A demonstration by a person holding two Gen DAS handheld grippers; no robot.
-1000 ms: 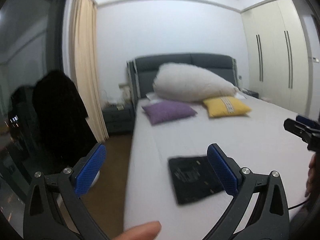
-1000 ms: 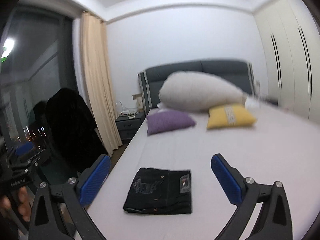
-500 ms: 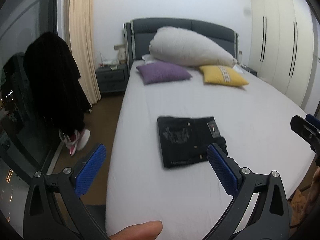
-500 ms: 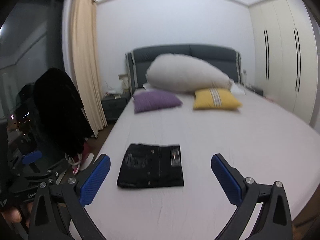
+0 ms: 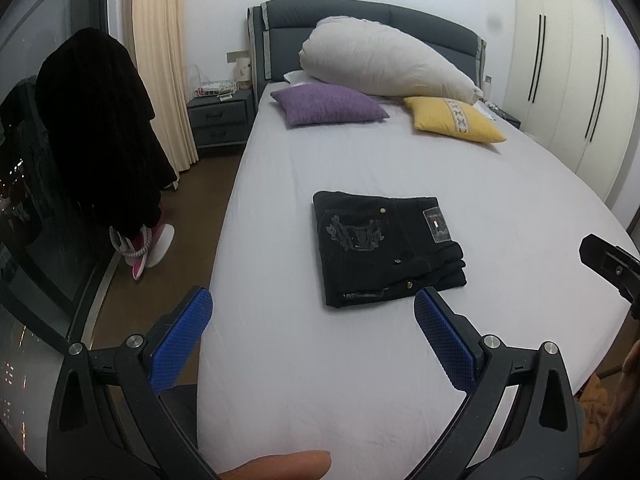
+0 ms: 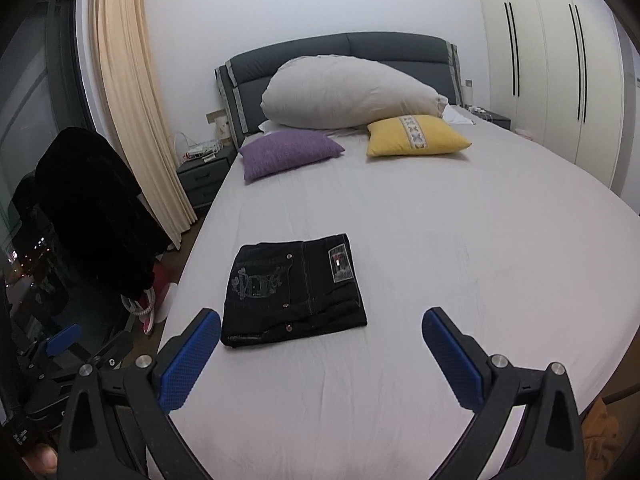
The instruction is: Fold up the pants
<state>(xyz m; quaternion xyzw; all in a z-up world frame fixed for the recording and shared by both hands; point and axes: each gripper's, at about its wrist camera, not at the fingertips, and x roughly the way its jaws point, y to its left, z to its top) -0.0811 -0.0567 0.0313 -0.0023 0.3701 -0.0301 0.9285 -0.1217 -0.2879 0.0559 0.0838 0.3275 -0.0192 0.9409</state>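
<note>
Nearest the cameras, the left gripper (image 5: 312, 332) and the right gripper (image 6: 320, 356) each hold their black plastic arms spread wide, the blue pads (image 5: 180, 336) with their fine dimpled texture gripping nothing, both hanging above the near edge of the bed (image 6: 400, 380). A fingertip (image 5: 280, 466) shows at the bottom of the left wrist view. Just past the pads, toward the bed's left edge, lie the pants (image 6: 294, 288): black denim folded into a flat, thick rectangle, with small metal rivets, a pale embroidered crest on one pocket and a square patch near the far right corner. The layered fold edges face the near side. The sheet under them is smooth pale fabric with faint creases. On the floor left of the bed stands a chair draped with a dark fuzzy garment (image 5: 100, 128), pink and white shoes (image 5: 144, 248) beneath it. Farther back, near the head of the bed, rest a purple cushion (image 6: 288, 152) and a yellow cushion (image 6: 416, 136) with a patterned band, and behind them a large plump white pillow (image 6: 344, 92) leaning on the grey padded headboard (image 6: 360, 48). A small grey nightstand (image 5: 220, 120) and a cream pleated curtain (image 6: 132, 120) stand at the left, a tall white wardrobe (image 6: 560, 60) at the right.
</note>
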